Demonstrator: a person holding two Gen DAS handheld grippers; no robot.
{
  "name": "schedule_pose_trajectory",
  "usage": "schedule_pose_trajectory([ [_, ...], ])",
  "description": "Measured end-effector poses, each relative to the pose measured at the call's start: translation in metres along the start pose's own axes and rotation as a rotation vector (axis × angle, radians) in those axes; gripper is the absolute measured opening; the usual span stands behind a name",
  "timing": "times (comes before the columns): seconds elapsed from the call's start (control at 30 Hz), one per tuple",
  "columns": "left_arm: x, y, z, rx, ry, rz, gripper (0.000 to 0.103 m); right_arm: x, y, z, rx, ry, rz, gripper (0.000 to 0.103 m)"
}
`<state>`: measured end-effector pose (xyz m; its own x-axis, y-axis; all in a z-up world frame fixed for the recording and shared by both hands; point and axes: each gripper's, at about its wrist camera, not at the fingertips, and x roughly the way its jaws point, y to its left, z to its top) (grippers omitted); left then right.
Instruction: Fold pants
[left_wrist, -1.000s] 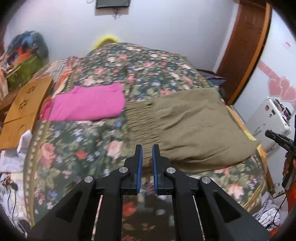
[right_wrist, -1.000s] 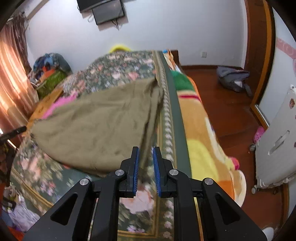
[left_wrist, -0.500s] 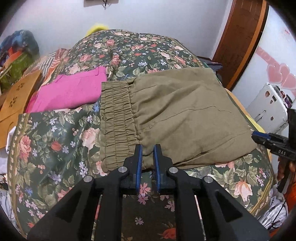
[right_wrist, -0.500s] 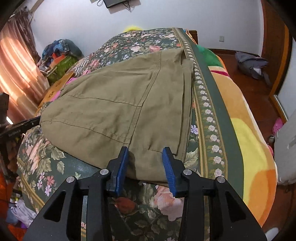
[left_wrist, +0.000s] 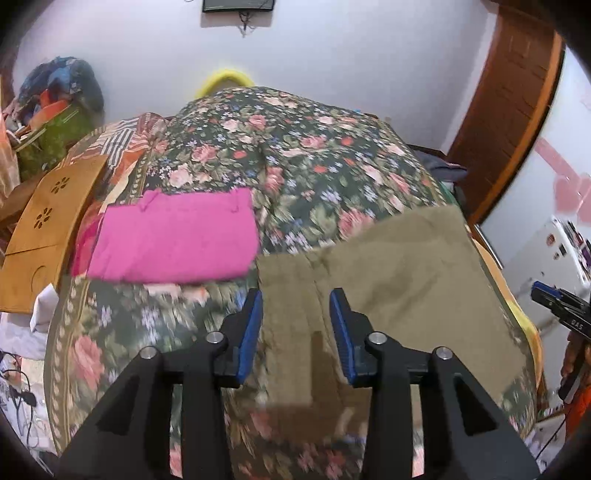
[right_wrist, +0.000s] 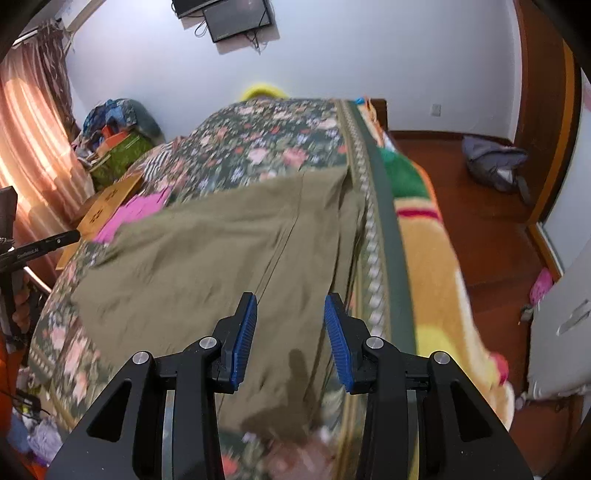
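- We see the olive pants (left_wrist: 399, 266) lying flat, folded over, on the floral bedspread (left_wrist: 295, 147), at the near right part of the bed in the left wrist view.
- In the right wrist view the same pants (right_wrist: 207, 254) spread from the near middle out to the left, their right edge running along the patterned border of the bedspread (right_wrist: 258, 136).
- Our left gripper (left_wrist: 295, 326) has just been opening; its blue pads (left_wrist: 249, 332) now stand partly apart above the left end of the pants, with cloth seen between them but no pad pressing on it.
- Our right gripper (right_wrist: 290, 336) has also just been opening; its blue pads (right_wrist: 243, 336) stand partly apart over the near right part of the pants, and nothing is pinched.
- Both views are blurred near the grippers, so we cannot tell how close the pads are to the cloth.
- A folded pink garment (left_wrist: 173, 236) lies on the bedspread to the left of the pants and a little farther; the two look just apart.
- A wooden board (left_wrist: 48, 225) with flower cut-outs lies at the far left edge of the bed, beside the pink garment.
- At the right edge of the left wrist view we see the tip of the other gripper (left_wrist: 557, 306).
- On the right side of the right wrist view, a yellow and green blanket (right_wrist: 432, 258) hangs off the bed, with a wooden floor (right_wrist: 480, 221) beyond it.
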<state>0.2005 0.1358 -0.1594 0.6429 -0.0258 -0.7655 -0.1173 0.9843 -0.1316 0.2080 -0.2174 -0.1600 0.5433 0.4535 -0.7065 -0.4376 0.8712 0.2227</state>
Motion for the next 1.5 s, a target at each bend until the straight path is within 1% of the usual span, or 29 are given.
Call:
schedule_pose_trajectory([
  [0.1,0.021,0.007,0.015,-0.015,0.020,0.007,0.042,0.009,-0.006,0.017,-0.011,-0.013,-0.019,0.035],
  [0.17,0.035,0.010,0.021,-0.019,0.039,0.005,0.047,0.018,-0.010,0.028,-0.021,-0.017,-0.033,0.037],
  [0.23,0.050,0.012,0.026,-0.015,0.056,0.011,0.057,0.030,-0.015,0.040,-0.028,-0.017,-0.044,0.038],
  [0.3,0.066,0.012,0.030,-0.004,0.076,0.013,0.059,0.039,-0.021,0.048,-0.035,-0.012,-0.045,0.039],
  [0.5,0.101,0.014,0.031,0.020,0.141,0.010,0.061,0.083,-0.037,0.071,-0.023,0.019,-0.024,0.039],
  [0.6,0.114,0.016,0.030,0.018,0.159,-0.009,0.067,0.108,-0.041,0.081,-0.024,0.040,-0.017,0.039],
  [0.63,0.116,0.016,0.030,0.020,0.163,-0.014,0.067,0.114,-0.043,0.083,-0.025,0.046,-0.016,0.039],
  [0.67,0.119,0.015,0.030,0.027,0.171,-0.015,0.068,0.122,-0.044,0.087,-0.021,0.055,-0.023,0.039],
  [0.73,0.126,0.014,0.029,0.033,0.183,-0.006,0.073,0.136,-0.046,0.091,-0.031,0.077,-0.022,0.039],
  [0.77,0.130,0.014,0.029,0.031,0.188,-0.005,0.074,0.143,-0.047,0.092,-0.032,0.092,-0.023,0.039],
  [0.83,0.136,0.015,0.025,0.023,0.202,-0.018,0.075,0.155,-0.052,0.095,-0.017,0.116,0.001,0.039],
  [0.93,0.141,0.015,0.021,0.015,0.195,-0.028,0.075,0.160,-0.054,0.093,0.001,0.114,0.047,0.039],
  [1.0,0.142,0.015,0.019,0.006,0.189,-0.027,0.074,0.159,-0.054,0.091,-0.002,0.102,0.061,0.037],
  [1.07,0.141,0.015,0.018,-0.003,0.181,-0.026,0.073,0.156,-0.053,0.090,-0.015,0.090,0.052,0.026],
  [1.1,0.141,0.015,0.018,-0.005,0.179,-0.023,0.073,0.156,-0.052,0.090,-0.020,0.083,0.051,0.022],
  [1.13,0.140,0.015,0.017,-0.005,0.176,-0.019,0.073,0.153,-0.051,0.091,-0.024,0.072,0.055,0.015],
  [1.17,0.141,0.015,0.017,-0.002,0.174,-0.014,0.073,0.151,-0.050,0.091,-0.033,0.063,0.052,0.012],
  [1.27,0.141,0.013,0.017,0.012,0.165,0.009,0.073,0.148,-0.037,0.092,-0.110,0.037,-0.009,0.009],
  [1.3,0.141,0.012,0.017,0.017,0.162,0.018,0.073,0.147,-0.031,0.090,-0.148,0.028,-0.041,0.009],
  [1.4,0.143,0.011,0.017,0.026,0.153,0.040,0.073,0.152,-0.026,0.090,-0.207,0.019,-0.098,0.009],
  [1.5,0.146,0.011,0.018,0.030,0.157,0.052,0.073,0.158,-0.031,0.092,-0.212,0.029,-0.120,0.009],
])
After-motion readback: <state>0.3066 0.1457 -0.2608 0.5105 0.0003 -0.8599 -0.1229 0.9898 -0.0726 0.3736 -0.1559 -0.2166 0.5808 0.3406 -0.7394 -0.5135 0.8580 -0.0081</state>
